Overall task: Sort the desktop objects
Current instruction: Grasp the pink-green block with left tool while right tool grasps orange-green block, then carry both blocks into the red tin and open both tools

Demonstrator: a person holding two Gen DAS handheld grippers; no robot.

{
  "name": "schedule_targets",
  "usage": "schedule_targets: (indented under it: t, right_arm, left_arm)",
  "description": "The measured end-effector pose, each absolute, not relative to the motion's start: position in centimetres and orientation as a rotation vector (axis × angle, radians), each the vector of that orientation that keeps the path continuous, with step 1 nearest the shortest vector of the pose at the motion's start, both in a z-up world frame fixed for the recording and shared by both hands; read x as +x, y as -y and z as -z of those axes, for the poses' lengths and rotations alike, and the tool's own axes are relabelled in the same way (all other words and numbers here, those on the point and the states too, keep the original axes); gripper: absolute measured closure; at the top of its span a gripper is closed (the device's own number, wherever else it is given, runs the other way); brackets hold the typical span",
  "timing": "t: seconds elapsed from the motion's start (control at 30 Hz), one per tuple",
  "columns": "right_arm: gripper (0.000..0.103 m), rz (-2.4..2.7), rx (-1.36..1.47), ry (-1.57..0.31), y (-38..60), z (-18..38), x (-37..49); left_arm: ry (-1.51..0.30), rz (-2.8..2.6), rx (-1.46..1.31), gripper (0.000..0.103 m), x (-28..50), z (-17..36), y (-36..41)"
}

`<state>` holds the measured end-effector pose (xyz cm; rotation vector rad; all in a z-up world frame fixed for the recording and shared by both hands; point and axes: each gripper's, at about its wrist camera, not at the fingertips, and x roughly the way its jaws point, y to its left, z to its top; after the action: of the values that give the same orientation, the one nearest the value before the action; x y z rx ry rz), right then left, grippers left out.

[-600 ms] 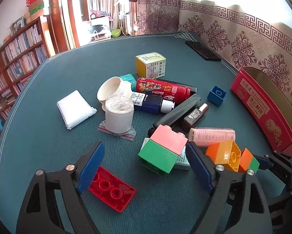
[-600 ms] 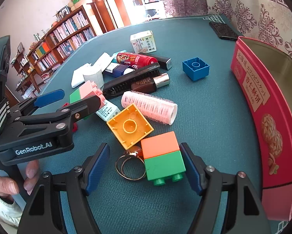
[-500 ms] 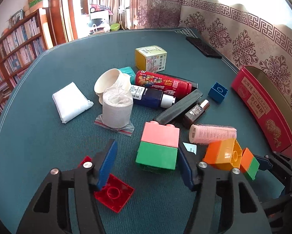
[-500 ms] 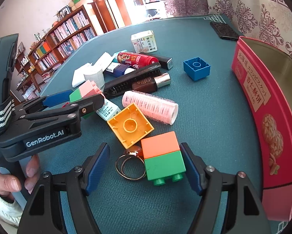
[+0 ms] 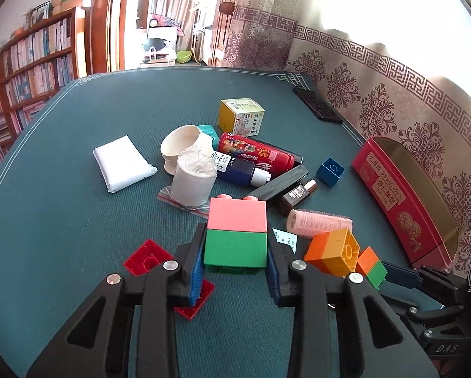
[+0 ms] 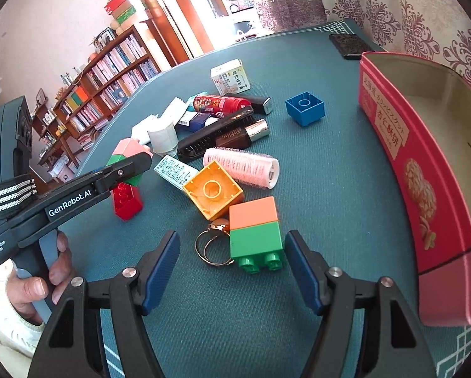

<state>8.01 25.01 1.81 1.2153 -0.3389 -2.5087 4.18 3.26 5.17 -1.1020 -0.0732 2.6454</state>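
Observation:
My left gripper (image 5: 235, 263) is shut on a pink-and-green block stack (image 5: 237, 233), its pads pressed against the green lower block; the stack also shows in the right wrist view (image 6: 127, 154). My right gripper (image 6: 232, 267) is open, its jaws either side of an orange-and-green block stack (image 6: 256, 230) lying on the teal table, not touching it. A yellow block (image 6: 213, 189), a red flat brick (image 5: 147, 256) and a blue block (image 6: 304, 107) lie loose nearby.
An open red biscuit tin (image 6: 424, 163) stands along the right. A pile of items fills the middle: pink roller (image 6: 241, 167), key ring (image 6: 212, 247), black comb (image 6: 213, 132), Skittles tube (image 5: 254, 152), white tape roll (image 5: 193, 181), yellow box (image 5: 241, 118), white packet (image 5: 122, 162).
My left gripper moved forward around the pink-and-green stack and closed on it. The right gripper stayed open around the orange-and-green stack.

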Motion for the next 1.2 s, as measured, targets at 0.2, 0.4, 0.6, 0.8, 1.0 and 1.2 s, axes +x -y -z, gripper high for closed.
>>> schedule_targets:
  t: [0.2, 0.4, 0.6, 0.8, 1.0, 1.2]
  right_arm:
    - [0.051, 2.544, 1.245, 0.402, -25.7, -1.8, 7.4]
    - [0.062, 2.555, 1.281, 0.392, -25.5, -1.4, 6.6]
    - [0.063, 2.569, 1.28, 0.45, -26.3, -1.4, 6.8]
    - [0.063, 2.602, 1.23, 0.501, -27.4, -2.9, 7.8]
    - [0.063, 2.677, 1.148, 0.493, -28.4, -5.4, 9.1]
    - [0.063, 2.827, 1.059, 0.478, -31.6, -8.3, 10.5]
  left_arm:
    - [0.06, -2.633, -1.082, 0.068, 4.9, -5.5, -3.7]
    - [0.043, -2.625, -1.074, 0.068, 5.3, -5.7, -4.2]
    - [0.037, -2.621, -1.063, 0.068, 5.8, -5.9, -4.6]
    - [0.018, -2.61, -1.023, 0.068, 6.4, -7.0, -5.6]
    - [-0.016, -2.578, -0.974, 0.068, 7.0, -8.2, -7.5]
    - [-0.045, -2.508, -0.931, 0.068, 7.4, -9.4, -10.6]
